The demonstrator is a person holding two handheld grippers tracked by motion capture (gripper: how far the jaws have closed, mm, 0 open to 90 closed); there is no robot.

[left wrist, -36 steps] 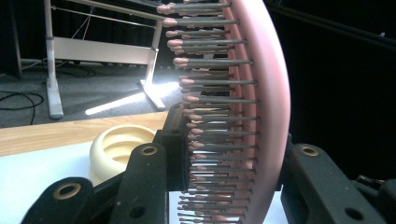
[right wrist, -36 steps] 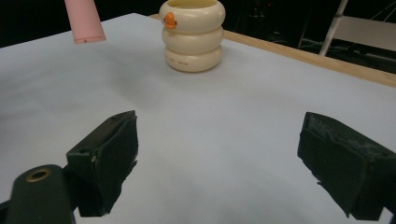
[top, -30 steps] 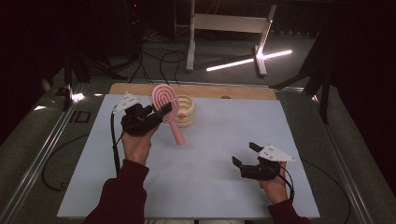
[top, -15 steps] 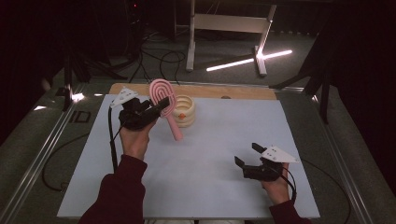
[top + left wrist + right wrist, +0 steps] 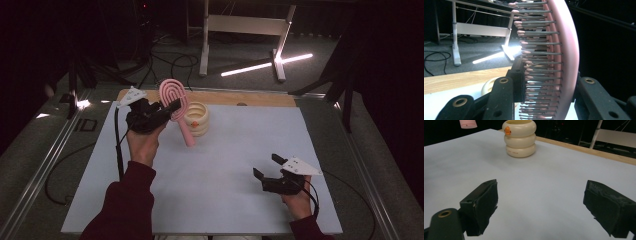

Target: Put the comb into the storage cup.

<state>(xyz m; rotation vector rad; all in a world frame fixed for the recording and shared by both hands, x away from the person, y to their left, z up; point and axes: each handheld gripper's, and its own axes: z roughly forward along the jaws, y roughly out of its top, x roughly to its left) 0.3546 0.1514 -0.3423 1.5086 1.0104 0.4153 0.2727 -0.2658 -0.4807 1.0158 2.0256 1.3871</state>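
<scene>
Pink hairbrush (image 5: pixel 175 102) sits clamped by its head in the left gripper's (image 5: pixel 167 110) jaws, handle slanting toward 5 o'clock, just beside the cream ringed cup (image 5: pixel 197 118) at its 3 o'clock on the counter (image 5: pixel 225 165); right gripper (image 5: pixel 265 167) rests with jaws apart, well clear

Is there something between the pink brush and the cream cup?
Nothing visible. The left gripper holds the brush by its head, handle hanging free beside the cup, whose open mouth is unobstructed.

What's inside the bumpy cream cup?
The cream cup shows only a dark open mouth from above; its bottom is hidden. The pink hairbrush is outside it, gripped by the left gripper.
</scene>
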